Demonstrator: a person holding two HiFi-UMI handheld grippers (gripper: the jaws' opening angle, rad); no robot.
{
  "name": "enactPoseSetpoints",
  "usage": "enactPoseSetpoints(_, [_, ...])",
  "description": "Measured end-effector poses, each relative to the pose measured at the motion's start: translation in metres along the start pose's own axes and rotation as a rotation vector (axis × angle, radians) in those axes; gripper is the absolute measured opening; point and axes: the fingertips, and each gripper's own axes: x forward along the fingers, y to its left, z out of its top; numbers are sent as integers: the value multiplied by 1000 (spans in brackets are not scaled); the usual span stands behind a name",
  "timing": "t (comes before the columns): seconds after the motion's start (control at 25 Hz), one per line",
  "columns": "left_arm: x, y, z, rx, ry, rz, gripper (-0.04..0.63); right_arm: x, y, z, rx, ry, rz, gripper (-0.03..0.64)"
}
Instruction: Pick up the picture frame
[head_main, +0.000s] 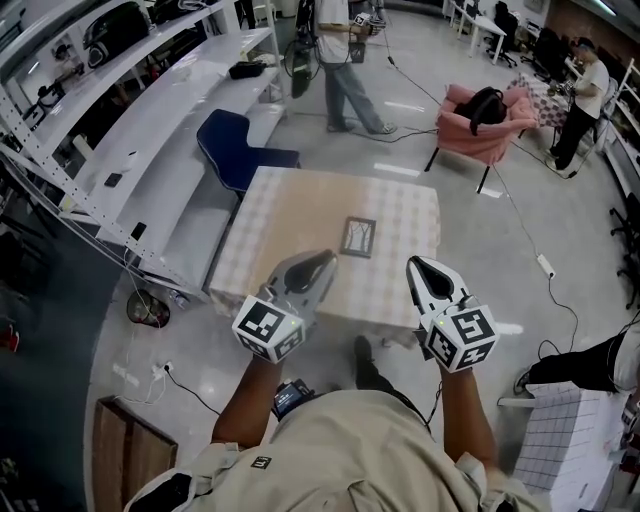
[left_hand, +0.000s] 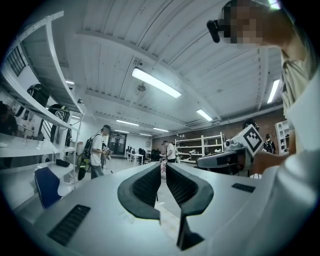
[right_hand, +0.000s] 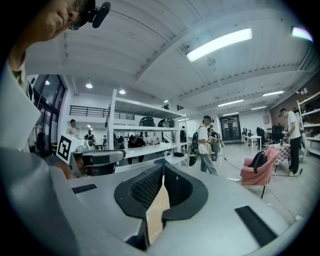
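Left tool (head_main: 322, 262), grey with black ribbed pads and a marker cube at its back, sits at the lower centre-left of the head view. Its own view shows the jaws barely parted, a thin gap running their whole length with nothing in it. The right tool (head_main: 417, 264), of the same build, sits at the lower centre-right. Its jaw tips meet and hold nothing.

The small dark-rimmed rectangular picture frame (head_main: 358, 236) lies flat near the middle of the picture, on the square counter (head_main: 290, 215) covered in a pale tan checked cloth. It is a little right of the counter's centre, above the two tools in the picture and clear of both.

A blue padded chair (head_main: 235, 150) stands just beyond the counter's upper left corner. A pink armchair (head_main: 478, 135) with a black bag on it sits at the upper right. A person (head_main: 342, 65) in jeans stands at the top centre.
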Motion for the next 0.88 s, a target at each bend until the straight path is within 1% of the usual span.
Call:
enactPoseSetpoints(0.36, [24, 31, -16, -8, 42, 22, 41, 38, -20, -12, 10, 29, 4, 29])
enactPoseSetpoints(0.88, [86, 95, -69, -52, 163, 53, 41, 117, -67, -57, 73, 121, 1, 29])
